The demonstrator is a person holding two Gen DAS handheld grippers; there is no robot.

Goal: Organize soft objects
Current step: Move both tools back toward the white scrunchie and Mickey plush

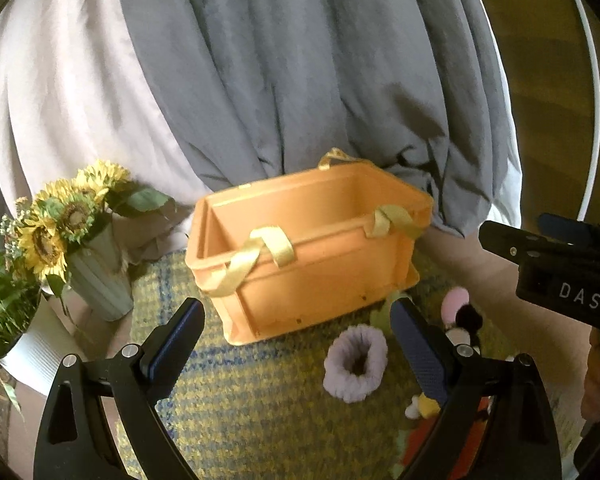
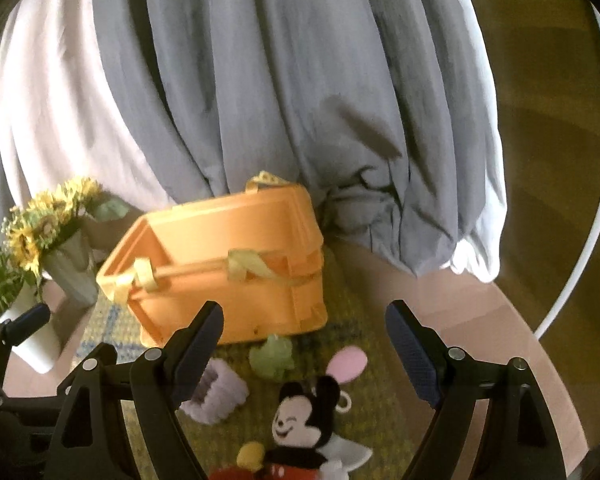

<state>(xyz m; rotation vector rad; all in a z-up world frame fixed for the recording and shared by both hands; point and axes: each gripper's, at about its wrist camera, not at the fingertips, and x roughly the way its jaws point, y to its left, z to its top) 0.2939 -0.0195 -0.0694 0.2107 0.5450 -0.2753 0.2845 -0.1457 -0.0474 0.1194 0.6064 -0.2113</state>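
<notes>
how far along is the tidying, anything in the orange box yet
Nothing looks done: the orange box shows an empty interior. In hand: nothing, the left tongs and right tongs are both open. Left: the purple scrunchie, green soft piece and mouse plush lie on the woven mat.

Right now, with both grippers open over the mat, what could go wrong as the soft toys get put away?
1. The orange bin has ribbon handles drooping over its rim; a finger could snag one.
2. The purple scrunchie, green toy and mouse doll lie close together, so a grab may catch two.
3. The sunflower vase beside the bin could be knocked.
</notes>
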